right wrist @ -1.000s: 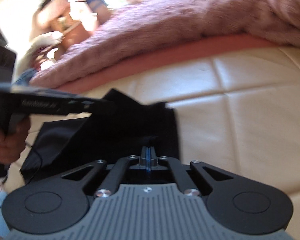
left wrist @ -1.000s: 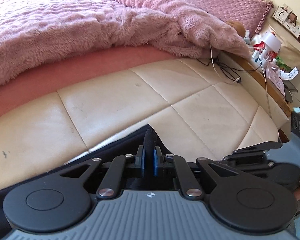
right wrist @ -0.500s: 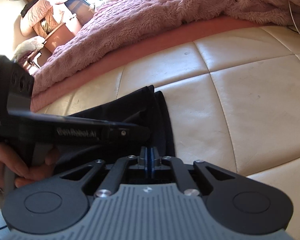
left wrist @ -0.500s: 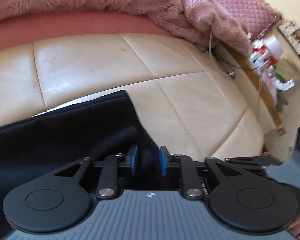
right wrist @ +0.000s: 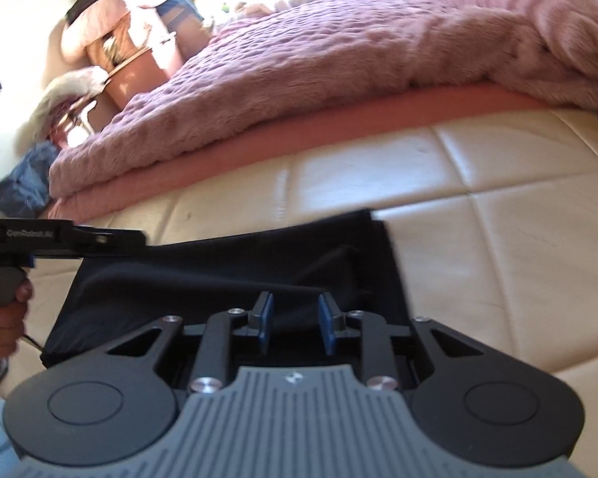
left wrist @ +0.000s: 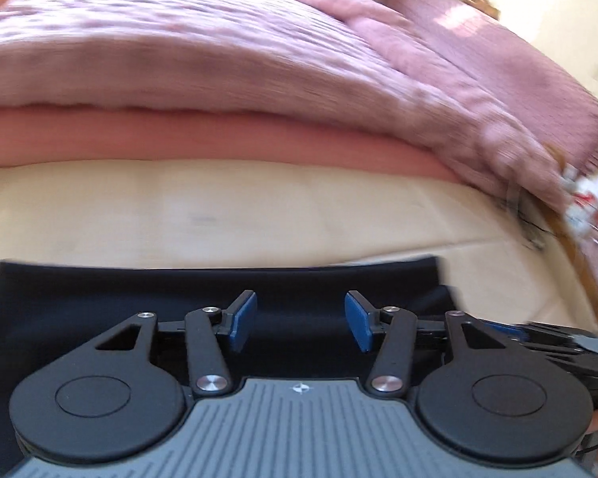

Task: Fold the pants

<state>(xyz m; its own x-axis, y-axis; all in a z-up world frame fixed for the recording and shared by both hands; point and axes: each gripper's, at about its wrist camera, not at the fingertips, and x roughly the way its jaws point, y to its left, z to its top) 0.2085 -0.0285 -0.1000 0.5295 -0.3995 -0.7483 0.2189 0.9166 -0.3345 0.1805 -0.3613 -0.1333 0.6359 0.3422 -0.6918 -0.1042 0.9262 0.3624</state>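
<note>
Right wrist view: the black pants (right wrist: 227, 275) lie folded on the cream quilted bed surface (right wrist: 518, 215). My right gripper (right wrist: 295, 320) is opening, pads clear of cloth; my left gripper (left wrist: 301, 320) opens wider, holding nothing. I should lift both straight off so the fold stays flat.

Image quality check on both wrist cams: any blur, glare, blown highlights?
Left wrist view: heavy motion smear across the fluffy pink blanket and cream quilted leather surface; the left gripper stays sharp. Right wrist view: mostly crisp, slight blur at the edge of the black folded pants; sunlight blows out the top-left corner; glare on the cream leather; fisheye bends the seams.
</note>
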